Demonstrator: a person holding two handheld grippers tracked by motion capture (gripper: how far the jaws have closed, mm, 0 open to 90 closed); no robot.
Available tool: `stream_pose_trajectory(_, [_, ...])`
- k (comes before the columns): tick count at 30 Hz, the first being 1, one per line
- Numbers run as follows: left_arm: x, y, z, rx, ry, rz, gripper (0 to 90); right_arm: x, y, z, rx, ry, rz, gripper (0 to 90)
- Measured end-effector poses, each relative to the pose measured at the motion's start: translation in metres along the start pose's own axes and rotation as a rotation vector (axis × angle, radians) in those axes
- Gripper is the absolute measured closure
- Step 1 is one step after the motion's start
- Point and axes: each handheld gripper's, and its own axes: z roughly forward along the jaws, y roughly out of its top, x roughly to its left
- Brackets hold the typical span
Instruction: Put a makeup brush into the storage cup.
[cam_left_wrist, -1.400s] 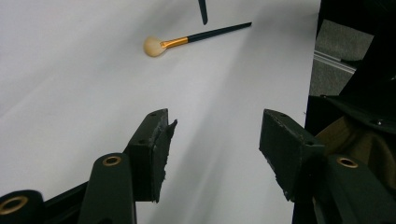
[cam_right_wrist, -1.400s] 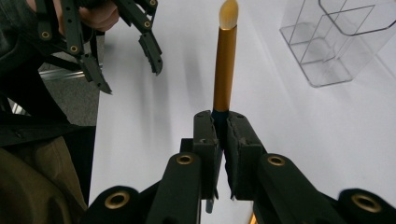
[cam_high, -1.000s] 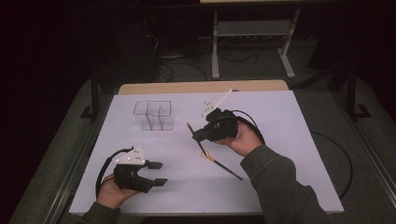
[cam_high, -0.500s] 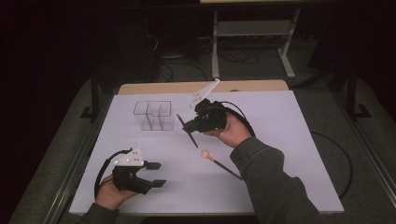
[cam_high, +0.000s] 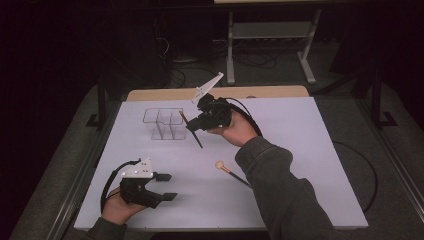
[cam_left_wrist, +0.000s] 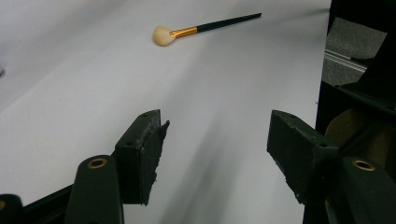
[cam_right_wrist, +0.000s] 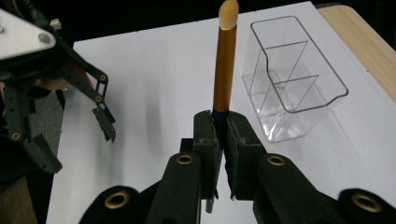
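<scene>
R gripper (cam_high: 196, 123): jaws clamping a makeup brush (cam_right_wrist: 224, 60) by its dark handle; gold ferrule and pale tip are sticking up past the jaws in the right gripper view.
R gripper pos.: being held above the table (cam_high: 300, 150), just right of the clear organizer (cam_high: 162, 122); it is sitting farther back and left vs. 1.0 s ago, when it was over mid-table.
Held brush: is showing in the high view as a dark stick slanting down-right from the jaws; lower end appears to be clear of the table, tho the angle is poor.
Organizer: clear, w/ inner dividers, standing upright at rear left of the table; position unchanged.
2nd brush (cam_high: 231, 171): lying flat on the table near the right sleeve (cam_high: 280, 190), round pale head pointing left; also seen in the left gripper view (cam_left_wrist: 201, 30). Same spot as earlier.
L gripper (cam_high: 164, 186): jaws spread wide, nothing between them; resting low at front left of the table, well apart from both brushes. No change vs. earlier frames.
</scene>
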Motion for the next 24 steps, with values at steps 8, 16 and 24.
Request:
stream_pose_trajectory(8, [0.0, -0.002, -0.002, -0.005, 0.009, -0.008, 34.5, -0.005, 0.01, 0.006, -0.011, 0.0, 0.005, 82.4])
stream_pose_trajectory(16, [0.0, -0.002, -0.001, -0.001, 0.009, -0.011, 34.4, -0.01, 0.016, 0.01, -0.02, -0.004, 0.016, 82.5])
stream_pose_trajectory(24, [0.0, -0.002, -0.002, -0.002, 0.005, -0.01, 34.3, -0.013, 0.025, 0.011, -0.027, -0.011, 0.008, 82.4])
